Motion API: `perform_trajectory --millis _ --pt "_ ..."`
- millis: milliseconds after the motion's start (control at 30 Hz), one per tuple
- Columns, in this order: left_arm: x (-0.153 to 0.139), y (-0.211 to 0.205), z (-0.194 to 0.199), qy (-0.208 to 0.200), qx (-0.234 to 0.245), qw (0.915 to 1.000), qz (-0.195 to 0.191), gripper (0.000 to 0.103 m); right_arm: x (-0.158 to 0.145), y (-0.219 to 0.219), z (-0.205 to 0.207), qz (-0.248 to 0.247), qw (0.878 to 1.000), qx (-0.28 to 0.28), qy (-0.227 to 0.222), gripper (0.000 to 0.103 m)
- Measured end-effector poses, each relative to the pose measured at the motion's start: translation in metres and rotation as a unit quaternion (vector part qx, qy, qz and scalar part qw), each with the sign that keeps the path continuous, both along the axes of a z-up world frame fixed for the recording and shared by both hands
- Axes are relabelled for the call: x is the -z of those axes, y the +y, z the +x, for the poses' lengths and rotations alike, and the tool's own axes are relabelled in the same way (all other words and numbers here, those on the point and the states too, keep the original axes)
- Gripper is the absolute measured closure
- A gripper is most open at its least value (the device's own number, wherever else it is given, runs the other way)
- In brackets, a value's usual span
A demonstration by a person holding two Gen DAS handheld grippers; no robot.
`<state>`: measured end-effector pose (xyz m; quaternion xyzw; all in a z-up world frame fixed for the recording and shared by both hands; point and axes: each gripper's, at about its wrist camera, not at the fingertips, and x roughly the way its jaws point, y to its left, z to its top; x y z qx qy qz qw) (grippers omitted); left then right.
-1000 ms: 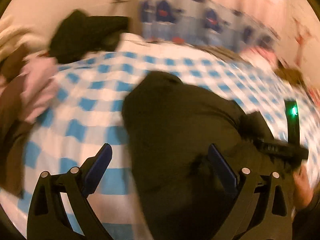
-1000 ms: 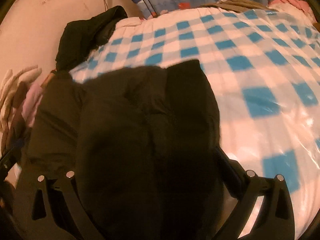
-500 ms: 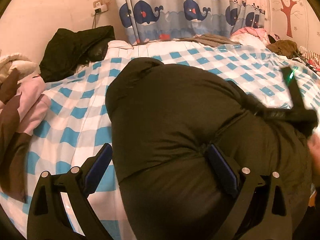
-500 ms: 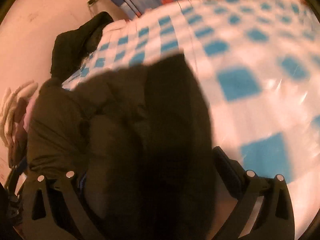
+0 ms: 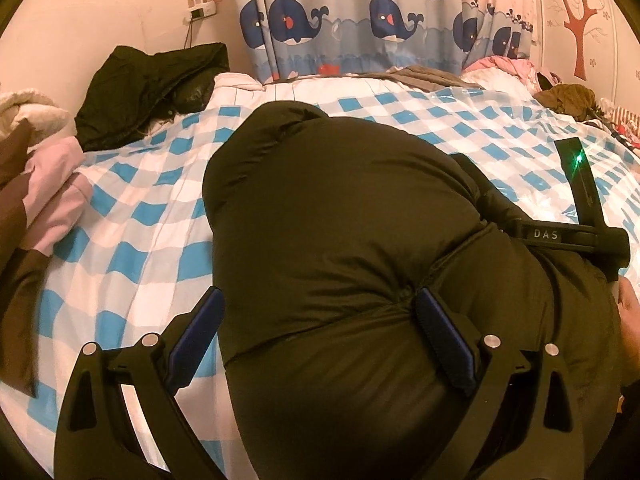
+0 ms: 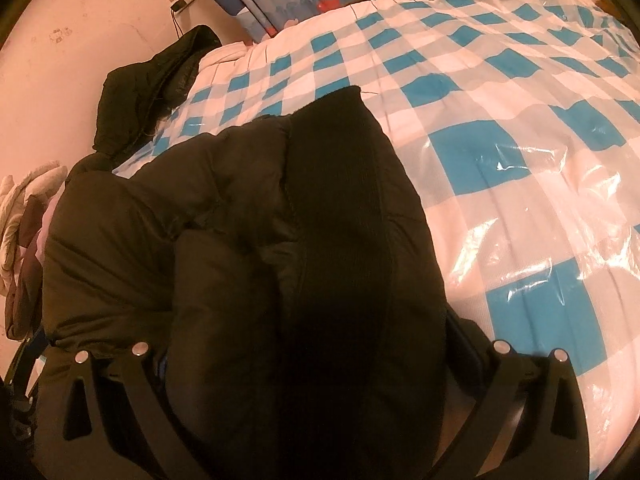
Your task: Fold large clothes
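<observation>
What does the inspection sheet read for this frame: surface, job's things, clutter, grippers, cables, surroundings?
Surface: bed with blue-and-white checked cover, glossy plastic film on it.
Job's things: dark puffy jacket bunched on the bed.
Clutter: black garment at the far corner; pink and brown clothes beside the bed.
Grippers: left gripper open, straddling the jacket edge; right gripper fingers buried in jacket.
Cables: cord hanging from wall outlet.
Surroundings: whale curtain; tree sticker.

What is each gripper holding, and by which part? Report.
No clamped hold shows. The left gripper and right gripper stand open astride the black puffer jacket; whether they carry it cannot be told.
</observation>
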<state>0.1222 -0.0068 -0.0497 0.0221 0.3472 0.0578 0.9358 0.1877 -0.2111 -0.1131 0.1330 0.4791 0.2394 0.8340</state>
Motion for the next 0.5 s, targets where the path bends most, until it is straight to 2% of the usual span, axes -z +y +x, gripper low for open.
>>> perform_trajectory --millis 167,267,500 --pt "0.003 0.001 0.0 -0.001 0.001 1.0 0.003 0.01 -0.003 -0.006 0.003 0.015 1.0 -0.005 0.017 0.005" --pt "0.005 0.003 0.001 -0.004 0.002 1.0 0.009 0.01 -0.014 -0.011 0.002 0.006 1.0 0.0 0.009 0.005" --pt "0.008 0.004 -0.001 -0.01 -0.002 0.9998 0.015 0.01 -0.066 -0.021 -0.032 -0.014 0.995 0.028 -0.093 0.005"
